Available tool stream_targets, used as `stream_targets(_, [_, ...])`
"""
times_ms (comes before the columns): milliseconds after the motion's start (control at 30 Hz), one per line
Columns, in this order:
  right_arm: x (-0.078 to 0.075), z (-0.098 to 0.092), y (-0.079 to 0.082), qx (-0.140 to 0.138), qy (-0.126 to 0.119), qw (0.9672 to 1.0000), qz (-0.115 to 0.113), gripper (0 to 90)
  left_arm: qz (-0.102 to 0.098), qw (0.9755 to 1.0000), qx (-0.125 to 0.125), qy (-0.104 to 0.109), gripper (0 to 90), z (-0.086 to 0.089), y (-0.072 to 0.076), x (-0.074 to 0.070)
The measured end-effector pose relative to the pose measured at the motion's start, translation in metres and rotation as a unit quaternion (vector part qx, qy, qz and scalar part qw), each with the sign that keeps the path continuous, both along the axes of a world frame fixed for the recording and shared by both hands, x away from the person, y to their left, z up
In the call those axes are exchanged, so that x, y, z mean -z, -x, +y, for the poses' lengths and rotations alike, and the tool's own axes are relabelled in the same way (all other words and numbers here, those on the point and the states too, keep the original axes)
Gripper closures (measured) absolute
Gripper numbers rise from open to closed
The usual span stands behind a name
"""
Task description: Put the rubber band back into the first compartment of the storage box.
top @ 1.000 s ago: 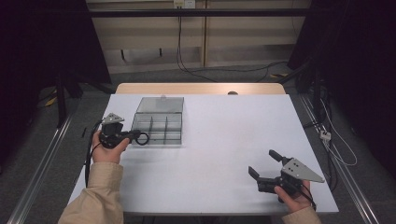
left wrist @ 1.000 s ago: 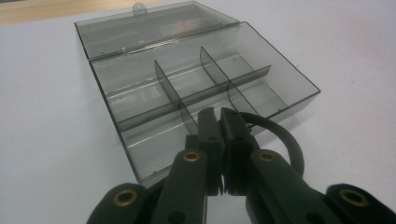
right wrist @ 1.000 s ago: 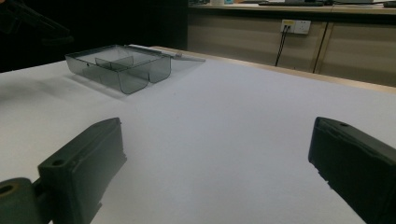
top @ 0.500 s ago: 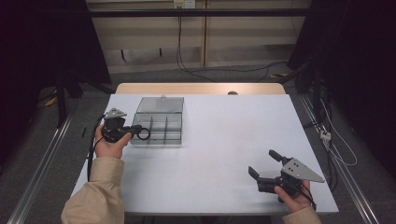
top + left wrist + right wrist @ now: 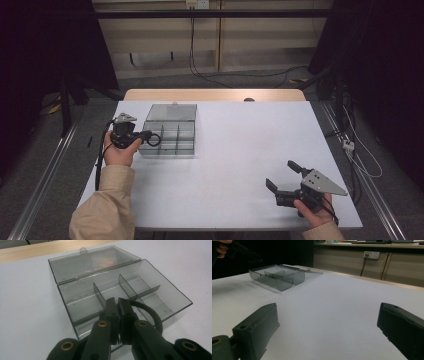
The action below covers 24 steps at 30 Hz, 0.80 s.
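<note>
Left hand-held gripper [image 5: 119,305] pinches a black ring [image 5: 150,315] over the open divided box [image 5: 170,135] near the worktop's far-left corner. Recommend centring over one compartment, lowering, then releasing. Right hand-held gripper [image 5: 282,181] rests spread near the front-right edge.

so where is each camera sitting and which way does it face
High view: above the person's side, facing forward and down on the white table; both forearms and grippers show.
Left gripper view: on the left gripper, looking down at the open compartment box; its closed fingers hold a black ring.
Right gripper view: on the right gripper, looking low across the table.
All views share the box.
</note>
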State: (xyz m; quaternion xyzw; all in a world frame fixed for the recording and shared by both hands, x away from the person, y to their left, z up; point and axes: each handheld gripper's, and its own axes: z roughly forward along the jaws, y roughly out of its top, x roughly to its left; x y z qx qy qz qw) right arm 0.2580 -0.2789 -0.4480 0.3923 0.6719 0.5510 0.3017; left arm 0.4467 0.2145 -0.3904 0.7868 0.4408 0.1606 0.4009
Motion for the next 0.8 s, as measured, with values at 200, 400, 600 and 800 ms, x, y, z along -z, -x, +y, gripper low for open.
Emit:
stream_targets(200, [0.0, 0.0, 0.0, 0.0, 0.0, 1.0, 0.0, 3.2, 0.001, 1.0, 0.0, 0.001, 88.2, 0.001, -0.005, 0.002])
stream_targets(400, [0.0, 0.0, 0.0, 0.0, 0.0, 1.0, 0.001, 3.2, 0.002, 1.0, -0.009, 0.001, 88.2, 0.005, -0.01, 0.004])
stream_targets(600, [0.0, 0.0, 0.0, -0.002, 0.0, 1.0, 0.001, 3.2, 0.004, 0.9998, -0.016, -0.005, 88.2, 0.008, -0.014, 0.006])
stream_targets(800, [0.0, 0.0, 0.0, 0.001, -0.001, 1.0, -0.001, 3.3, 0.003, 0.9999, -0.013, -0.005, 88.2, 0.005, -0.02, 0.004])
